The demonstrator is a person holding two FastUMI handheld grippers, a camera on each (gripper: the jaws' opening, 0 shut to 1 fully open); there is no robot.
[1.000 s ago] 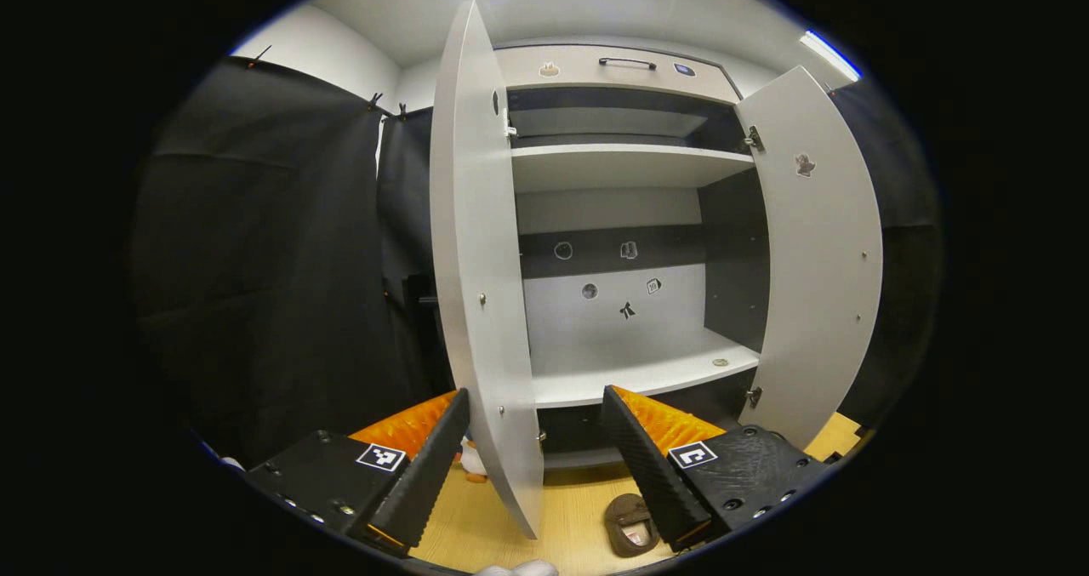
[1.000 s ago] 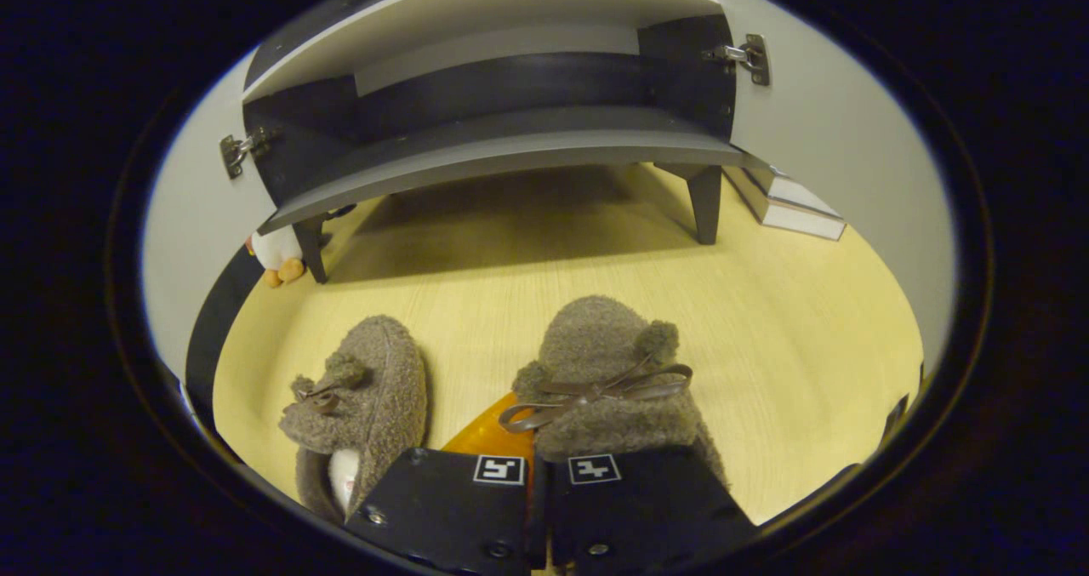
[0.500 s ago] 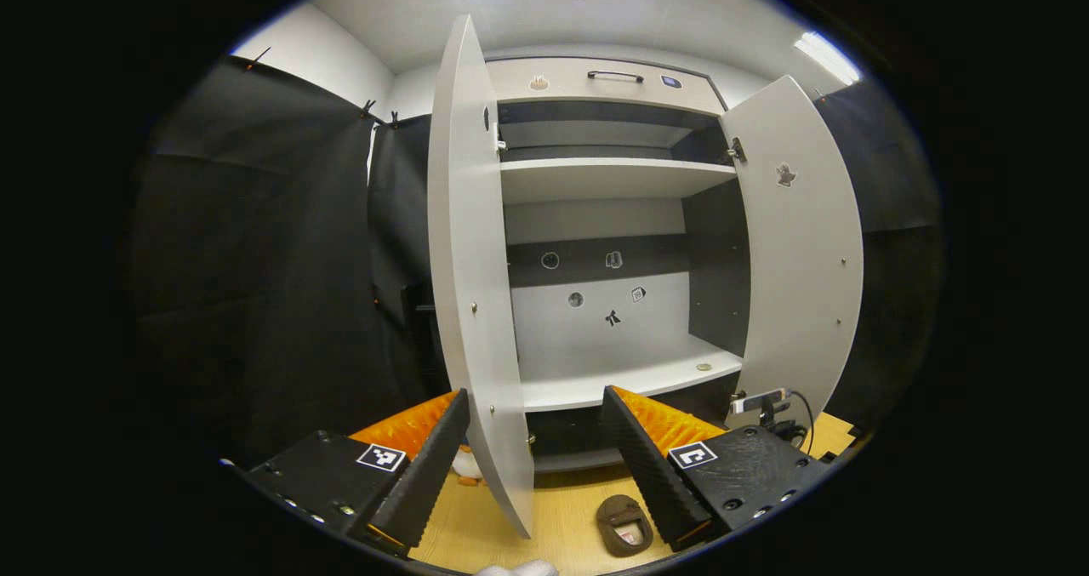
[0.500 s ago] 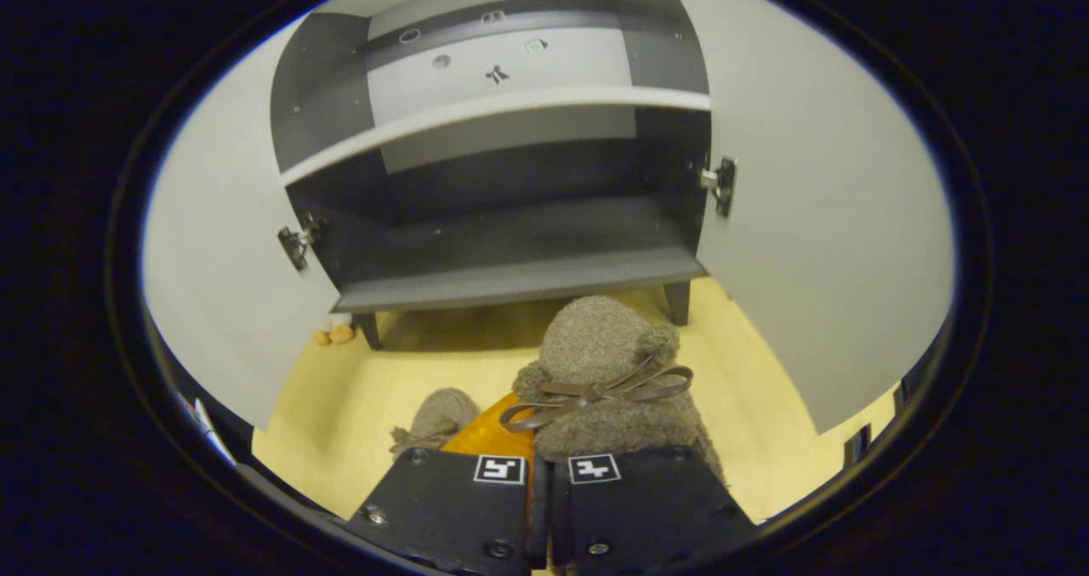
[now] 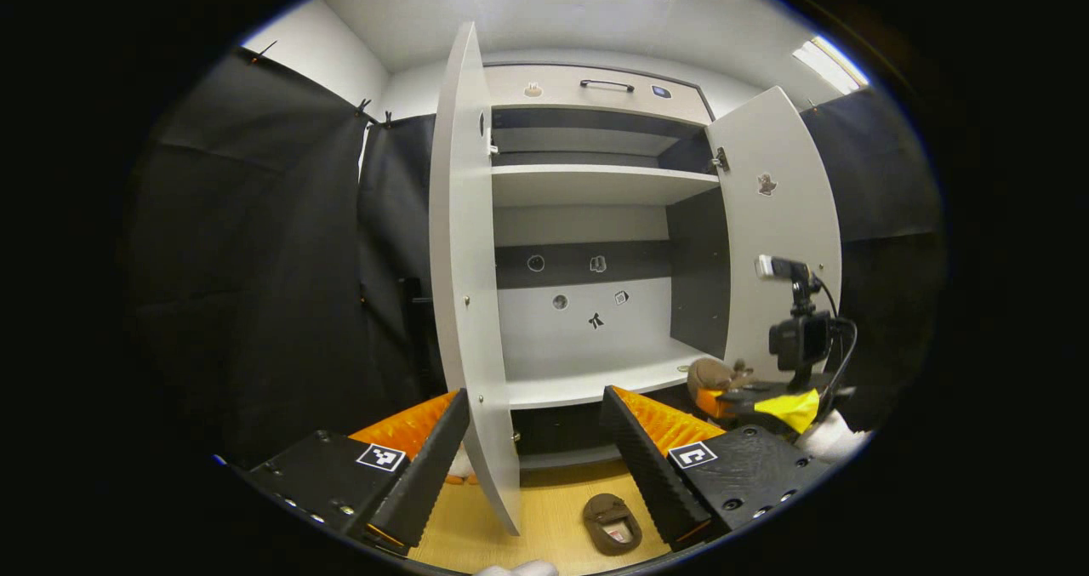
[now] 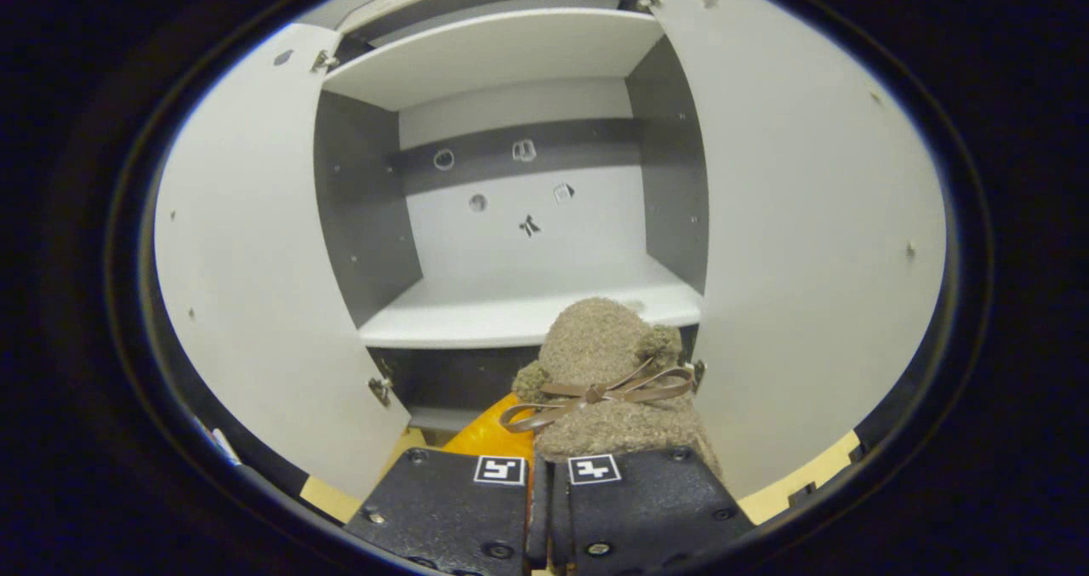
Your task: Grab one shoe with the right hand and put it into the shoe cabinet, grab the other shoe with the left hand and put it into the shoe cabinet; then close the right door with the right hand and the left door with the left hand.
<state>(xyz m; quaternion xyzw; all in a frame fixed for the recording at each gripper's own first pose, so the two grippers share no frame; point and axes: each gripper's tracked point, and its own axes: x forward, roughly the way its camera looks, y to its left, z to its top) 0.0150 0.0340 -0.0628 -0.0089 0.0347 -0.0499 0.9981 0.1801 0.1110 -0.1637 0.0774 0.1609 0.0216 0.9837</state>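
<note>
Between the two open doors of the tall white-and-dark-grey shoe cabinet (image 6: pixel 519 244), in the right gripper view, the right gripper (image 6: pixel 544 482) holds up a fuzzy brown slipper with a thin brown ribbon bow (image 6: pixel 608 372). Its fingers are pressed together on the slipper's heel end; toe points at the white middle shelf (image 6: pixel 476 316), slipper in the air just in front of the shelf edge, not set down. White left door (image 6: pixel 255 253) and white right door (image 6: pixel 808 219) both swung wide.

Left gripper view: left gripper (image 5: pixel 536 457) has its fingers spread wide, holding nothing, low in front of the cabinet. Left door's (image 5: pixel 468 287) edge stands between the fingers, farther off. Second brown slipper (image 5: pixel 612 525) lies on the light wood floor (image 5: pixel 544 516) below the cabinet, opening up, near the right-hand finger. Right gripper (image 5: pixel 732 397) with the held slipper (image 5: pixel 710 374) is at the shelf's (image 5: pixel 587 380) right end, beside the right door (image 5: pixel 778 227); white-gloved hand (image 5: pixel 829 436) behind it.
</note>
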